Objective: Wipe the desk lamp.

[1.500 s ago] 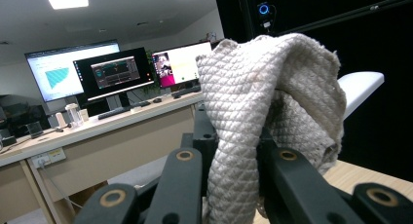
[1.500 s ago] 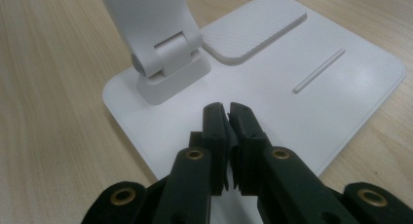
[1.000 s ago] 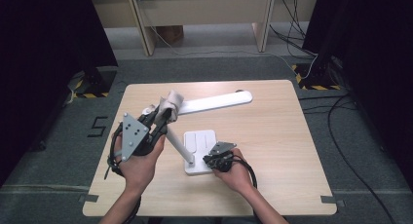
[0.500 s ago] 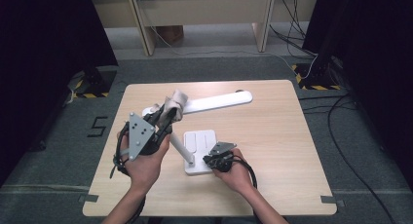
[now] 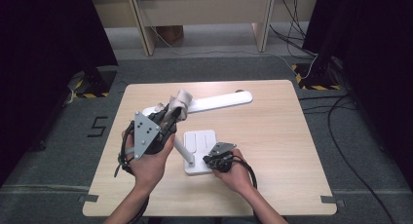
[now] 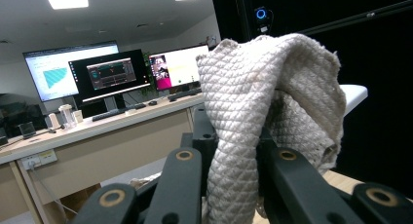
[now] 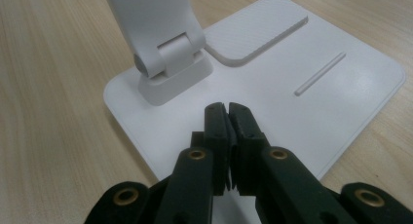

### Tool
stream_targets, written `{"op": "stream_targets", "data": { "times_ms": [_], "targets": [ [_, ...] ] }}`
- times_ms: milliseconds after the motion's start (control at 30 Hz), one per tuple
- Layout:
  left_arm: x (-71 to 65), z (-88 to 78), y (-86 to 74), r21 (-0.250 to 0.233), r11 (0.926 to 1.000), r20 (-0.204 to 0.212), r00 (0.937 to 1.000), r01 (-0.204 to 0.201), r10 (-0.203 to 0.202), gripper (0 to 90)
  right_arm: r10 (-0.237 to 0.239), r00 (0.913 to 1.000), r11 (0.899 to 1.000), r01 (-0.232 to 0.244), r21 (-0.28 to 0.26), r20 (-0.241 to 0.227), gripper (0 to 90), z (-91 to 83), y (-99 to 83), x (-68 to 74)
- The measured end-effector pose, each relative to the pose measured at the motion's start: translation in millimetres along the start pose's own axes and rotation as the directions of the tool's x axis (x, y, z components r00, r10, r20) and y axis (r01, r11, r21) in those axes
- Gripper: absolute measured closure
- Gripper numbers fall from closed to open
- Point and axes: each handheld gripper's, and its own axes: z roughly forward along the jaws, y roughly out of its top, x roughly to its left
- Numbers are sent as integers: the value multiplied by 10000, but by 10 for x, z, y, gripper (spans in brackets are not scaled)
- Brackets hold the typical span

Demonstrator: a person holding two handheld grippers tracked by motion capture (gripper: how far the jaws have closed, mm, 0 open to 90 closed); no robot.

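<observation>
The left gripper (image 5: 168,118) has its jaws clamped on a beige cloth (image 6: 263,102), which bunches up above them against the white lamp's (image 5: 214,101) long head over the counter (image 5: 282,136). The right gripper (image 7: 228,112) has its jaws closed with nothing between them, tips pressing on the lamp's base (image 7: 302,53) near its hinge (image 7: 168,58).

An office-like lab: desk (image 6: 97,131) with monitors (image 6: 109,75), black curtains (image 5: 44,48), floor cables (image 5: 350,151).
</observation>
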Motion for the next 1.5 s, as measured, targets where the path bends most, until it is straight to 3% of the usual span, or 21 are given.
{"op": "stream_targets", "data": {
  "times_ms": [1500],
  "targets": [
    [-187, 156, 44, 136, 9999, 314, 9995, -55, 51, 801, -11, 10000, 10000, 11, 27, -95, 900, 3, 2, 7]
  ]
}}
